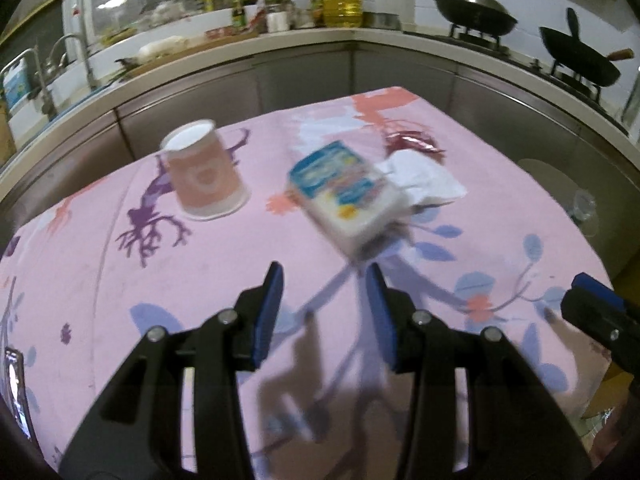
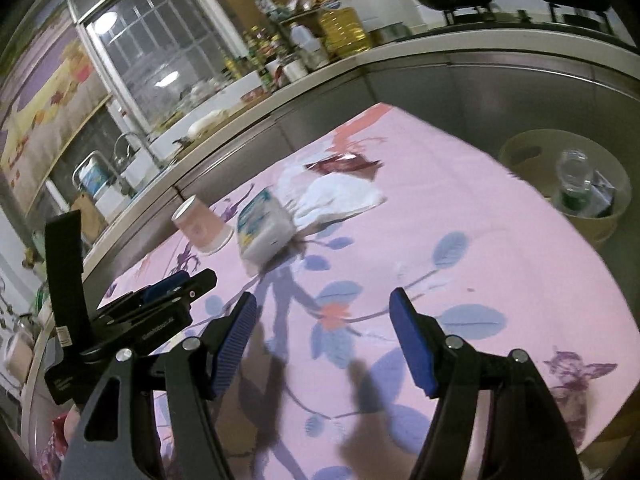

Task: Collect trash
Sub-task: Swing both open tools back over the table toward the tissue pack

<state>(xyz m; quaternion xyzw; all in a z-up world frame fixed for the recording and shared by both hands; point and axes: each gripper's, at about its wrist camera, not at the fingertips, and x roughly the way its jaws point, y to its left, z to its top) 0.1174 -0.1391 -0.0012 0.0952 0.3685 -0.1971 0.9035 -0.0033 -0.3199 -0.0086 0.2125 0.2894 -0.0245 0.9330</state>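
On the pink patterned tablecloth (image 1: 100, 272) lie an upside-down orange paper cup (image 1: 204, 172), a blue-and-white carton (image 1: 346, 194), crumpled white tissue (image 1: 424, 178) and a dark red wrapper (image 1: 412, 142). My left gripper (image 1: 326, 280) is open and empty, just short of the carton. My right gripper (image 2: 324, 304) is open and empty over the cloth, well short of the carton (image 2: 264, 230), cup (image 2: 202, 226), tissue (image 2: 340, 196) and wrapper (image 2: 344, 164). The right gripper's tip shows at the right edge of the left wrist view (image 1: 596, 304). The left gripper shows at the left of the right wrist view (image 2: 176, 288).
A beige bin (image 2: 520, 152) holding a clear plastic bottle (image 2: 574, 178) stands beyond the table's right edge. A steel kitchen counter (image 1: 300, 46) with bottles, a sink and woks wraps behind the table. A phone (image 1: 16, 392) lies at the table's left edge.
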